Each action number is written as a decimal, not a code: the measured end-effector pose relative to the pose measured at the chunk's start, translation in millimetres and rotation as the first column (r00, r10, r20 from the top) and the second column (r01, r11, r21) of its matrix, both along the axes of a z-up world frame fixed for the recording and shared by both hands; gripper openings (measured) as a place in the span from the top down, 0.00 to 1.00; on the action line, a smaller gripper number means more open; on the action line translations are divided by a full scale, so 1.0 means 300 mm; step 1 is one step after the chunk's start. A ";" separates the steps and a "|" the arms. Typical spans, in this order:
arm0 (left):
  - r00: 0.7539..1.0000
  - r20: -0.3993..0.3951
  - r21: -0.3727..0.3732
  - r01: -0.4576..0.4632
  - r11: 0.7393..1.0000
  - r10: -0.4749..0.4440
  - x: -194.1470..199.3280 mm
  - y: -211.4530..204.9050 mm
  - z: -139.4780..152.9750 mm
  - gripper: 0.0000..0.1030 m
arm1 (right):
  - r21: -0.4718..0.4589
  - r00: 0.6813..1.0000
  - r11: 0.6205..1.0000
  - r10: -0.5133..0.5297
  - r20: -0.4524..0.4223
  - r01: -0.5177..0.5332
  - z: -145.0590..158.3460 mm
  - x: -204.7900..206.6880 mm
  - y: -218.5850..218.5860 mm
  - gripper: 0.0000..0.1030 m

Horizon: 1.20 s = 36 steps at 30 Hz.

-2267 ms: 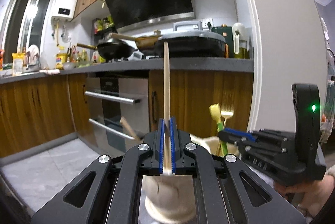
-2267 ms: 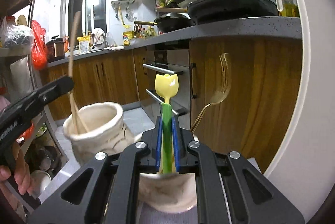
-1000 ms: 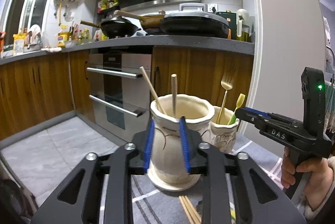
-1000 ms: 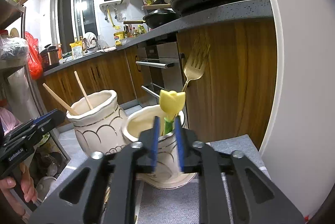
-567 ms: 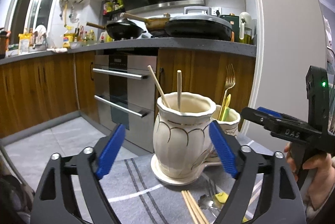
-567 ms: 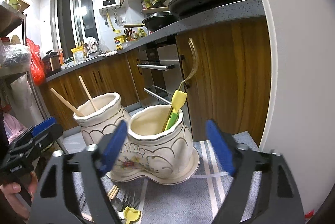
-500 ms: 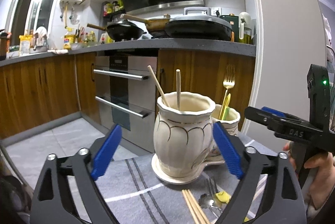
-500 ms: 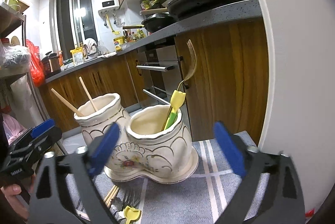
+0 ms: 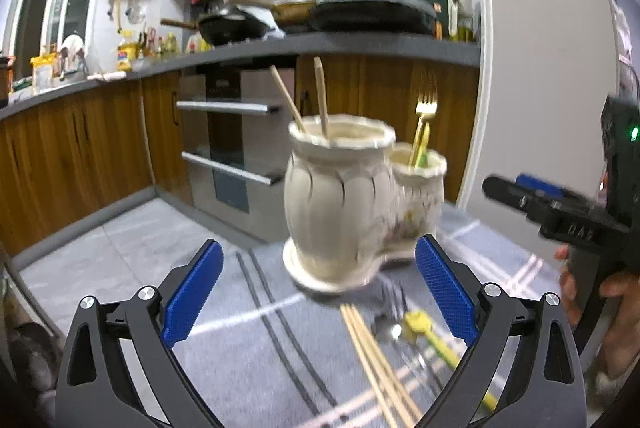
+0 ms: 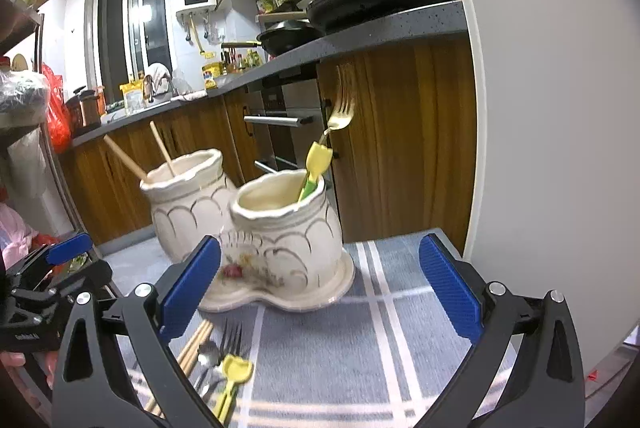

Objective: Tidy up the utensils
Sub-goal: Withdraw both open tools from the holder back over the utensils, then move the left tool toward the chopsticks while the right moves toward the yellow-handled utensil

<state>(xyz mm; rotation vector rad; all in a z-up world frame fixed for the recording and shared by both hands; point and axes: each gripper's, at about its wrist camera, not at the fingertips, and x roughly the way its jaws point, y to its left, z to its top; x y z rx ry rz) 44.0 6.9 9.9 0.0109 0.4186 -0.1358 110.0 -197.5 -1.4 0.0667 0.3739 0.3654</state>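
Right wrist view showed both claws, right claw (image 10: 318,288) and left claw (image 9: 318,292), gaping wide and empty, jaws freshly opened, over loose chopsticks (image 10: 192,346) on the table: light, stiff, slippery, best pinched mid-shaft.

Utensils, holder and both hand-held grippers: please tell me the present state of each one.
Left hand-held gripper: open, empty, jaws just opened.
Right hand-held gripper: open, empty, jaws just opened.
Holder: upright on the cloth.
Two chopsticks: standing in the taller cup.
Gold fork, yellow-green utensil: leaning in the shorter cup.
Loose chopsticks, forks, spoon, yellow utensil: lying on the cloth.
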 end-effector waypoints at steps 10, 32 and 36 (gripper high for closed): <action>0.996 -0.090 0.091 0.015 0.996 -0.007 -0.049 -0.052 -0.074 0.07 | -0.032 0.997 0.999 -0.011 -0.076 0.009 -0.046 -0.039 -0.007 0.04; 0.966 -0.257 0.084 0.039 0.996 -0.017 -0.093 -0.007 -0.130 0.07 | -0.159 0.960 0.979 0.082 -0.269 -0.128 -0.153 -0.187 0.062 0.05; 0.951 -0.308 0.073 0.064 0.995 -0.038 -0.086 -0.007 -0.148 0.10 | -0.201 0.945 0.966 0.095 -0.312 -0.164 -0.178 -0.193 0.092 0.13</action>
